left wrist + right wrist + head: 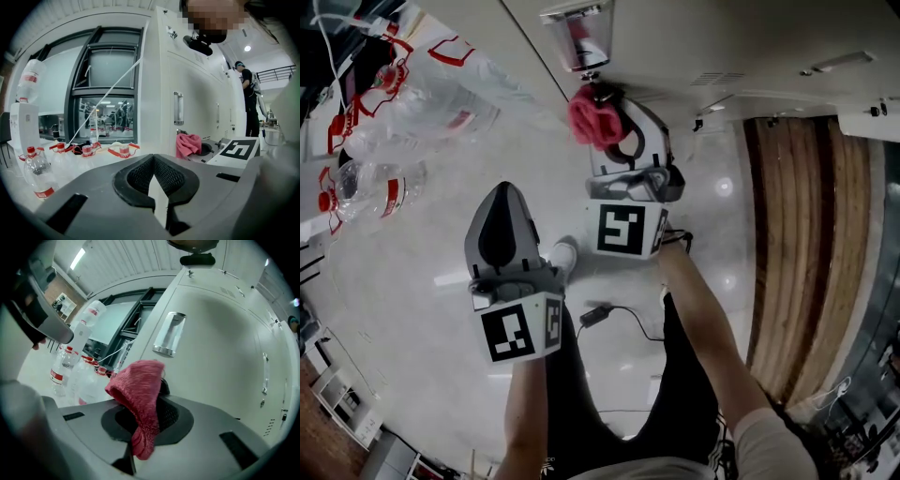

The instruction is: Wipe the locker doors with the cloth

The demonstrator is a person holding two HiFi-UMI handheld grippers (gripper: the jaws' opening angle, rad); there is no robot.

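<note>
Two tools, one per hand. Right tool (pixel 149 420) is clamped on the pink cloth (pixel 139 390), up close to the white locker door (pixel 220 352), right by its metal handle (pixel 168 333). Left tool (pixel 153 164) sits further back, jaws pinched together on nothing. Water bottles (pixel 403 103) off to the left.

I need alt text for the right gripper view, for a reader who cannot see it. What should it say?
The right gripper is shut on a pink cloth, held up near a white locker door with a metal handle. Clear plastic bottles are at the left.
</note>
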